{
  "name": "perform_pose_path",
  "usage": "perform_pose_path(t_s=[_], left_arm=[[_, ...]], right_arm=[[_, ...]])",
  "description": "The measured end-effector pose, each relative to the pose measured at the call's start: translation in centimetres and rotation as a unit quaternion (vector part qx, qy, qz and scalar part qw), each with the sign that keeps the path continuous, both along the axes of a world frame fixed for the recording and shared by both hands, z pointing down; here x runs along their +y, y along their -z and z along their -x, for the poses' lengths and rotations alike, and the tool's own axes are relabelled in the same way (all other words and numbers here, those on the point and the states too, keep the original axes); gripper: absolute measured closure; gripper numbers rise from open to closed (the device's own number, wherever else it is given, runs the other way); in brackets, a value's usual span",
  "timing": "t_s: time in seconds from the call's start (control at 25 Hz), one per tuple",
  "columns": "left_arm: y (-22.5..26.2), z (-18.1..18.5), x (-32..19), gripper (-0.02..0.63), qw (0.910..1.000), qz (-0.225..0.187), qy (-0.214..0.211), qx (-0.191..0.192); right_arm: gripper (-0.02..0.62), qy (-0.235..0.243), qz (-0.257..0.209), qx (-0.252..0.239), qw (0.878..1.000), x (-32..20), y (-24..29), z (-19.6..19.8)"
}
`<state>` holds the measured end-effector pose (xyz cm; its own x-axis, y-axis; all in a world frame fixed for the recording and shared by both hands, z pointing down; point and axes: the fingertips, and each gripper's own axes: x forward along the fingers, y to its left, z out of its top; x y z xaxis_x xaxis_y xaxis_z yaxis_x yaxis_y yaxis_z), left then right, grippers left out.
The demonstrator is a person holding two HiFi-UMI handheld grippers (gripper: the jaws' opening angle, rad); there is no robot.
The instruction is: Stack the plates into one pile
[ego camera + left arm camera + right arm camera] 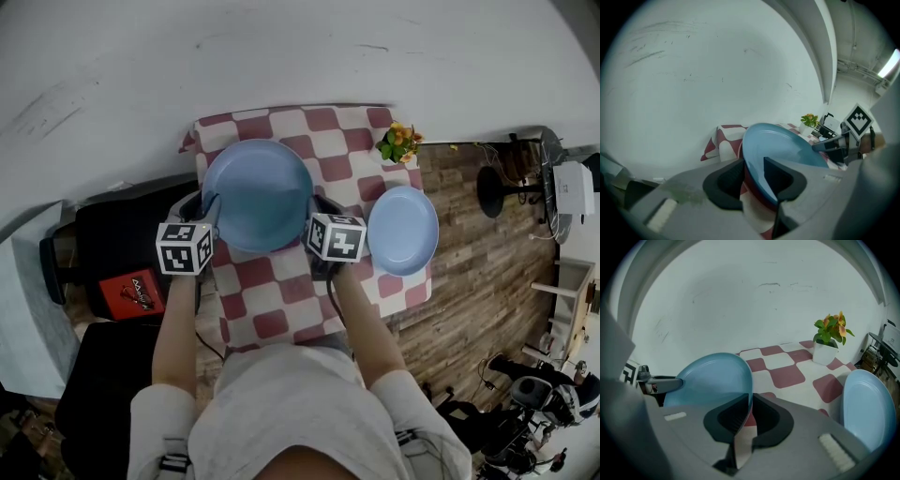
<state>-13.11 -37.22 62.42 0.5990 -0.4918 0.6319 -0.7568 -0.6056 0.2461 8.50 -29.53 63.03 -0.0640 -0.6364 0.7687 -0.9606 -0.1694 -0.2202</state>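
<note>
The left gripper's (753, 174) jaws stand spread around the large blue plate's (258, 192) rim, while the right gripper (749, 409) narrowly pinches the opposite rim, at the checkered tablecloth's (272, 292) back-left corner.

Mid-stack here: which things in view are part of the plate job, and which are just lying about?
Job: big blue plate, rim between the jaws of the left hand-held gripper and right hand-held gripper; small blue plate, lying apart on the right.
Lying about: potted plant; red box beside the table; checked tablecloth.
</note>
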Motion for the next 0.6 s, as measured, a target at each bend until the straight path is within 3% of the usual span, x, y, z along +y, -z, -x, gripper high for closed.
perform_pose_path(t_s=[0.16,0.32,0.48,0.6], left_arm=[[0.2,-0.5,0.4,0.437,0.9999,-0.001,-0.007,0.010],[0.4,-0.3,0.2,0.358,0.9998,-0.015,0.001,0.010],[1.9,0.2,-0.5,0.359,0.9987,-0.048,0.014,0.012],[3.4,0.3,-0.8,0.443,0.9970,-0.074,0.017,0.015]], right_arm=[[0.563,0.005,-0.006,0.012,1.000,0.0,0.2,0.0],[0.563,0.012,-0.027,0.015,0.999,-0.3,1.0,0.3],[0.581,0.016,-0.054,0.013,0.998,-0.5,2.5,0.7],[0.594,0.015,-0.085,0.012,0.996,-0.6,4.1,0.7]])
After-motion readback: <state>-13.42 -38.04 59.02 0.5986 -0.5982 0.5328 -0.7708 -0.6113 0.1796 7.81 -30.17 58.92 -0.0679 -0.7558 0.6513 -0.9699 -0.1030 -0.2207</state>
